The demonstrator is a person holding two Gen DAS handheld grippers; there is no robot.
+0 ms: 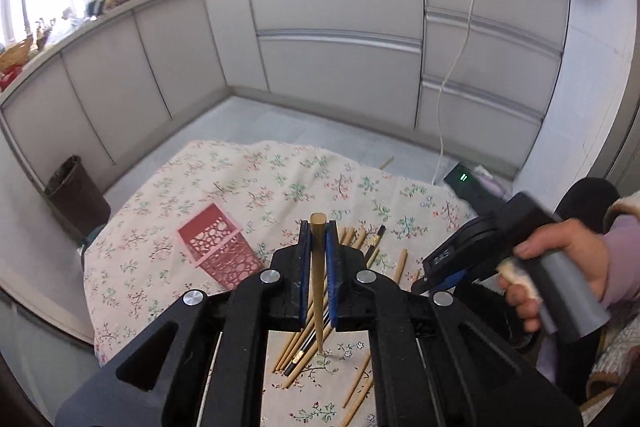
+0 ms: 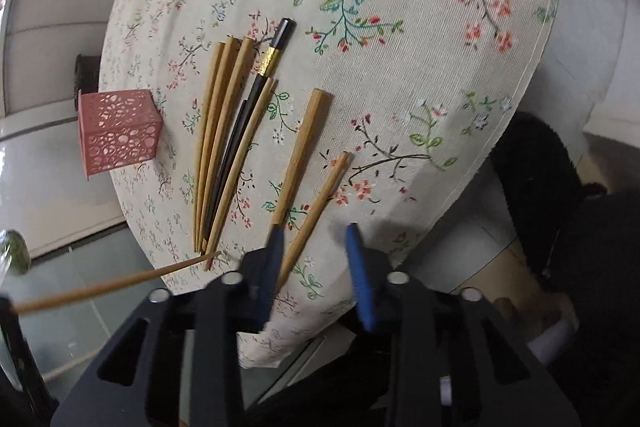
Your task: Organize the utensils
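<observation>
My left gripper (image 1: 319, 227) is shut on a wooden chopstick (image 1: 319, 267), held nearly upright with its tip touching the floral tablecloth (image 1: 248, 179). That chopstick also shows in the right wrist view (image 2: 120, 281), slanting in from the left. A pink perforated holder (image 1: 218, 247) stands on the table to the left; it also shows in the right wrist view (image 2: 116, 131). Several wooden chopsticks (image 2: 224, 147) and a black one (image 2: 260, 79) lie on the cloth. My right gripper (image 2: 314, 239) is open, just above two loose wooden chopsticks (image 2: 300, 155).
A dark waste bin (image 1: 76, 195) stands on the floor left of the table. Grey kitchen cabinets (image 1: 340, 27) line the far wall. A white cable (image 1: 452, 67) hangs to a black device (image 1: 468, 183) on the floor. The person's hand (image 1: 560, 251) holds the right gripper's handle.
</observation>
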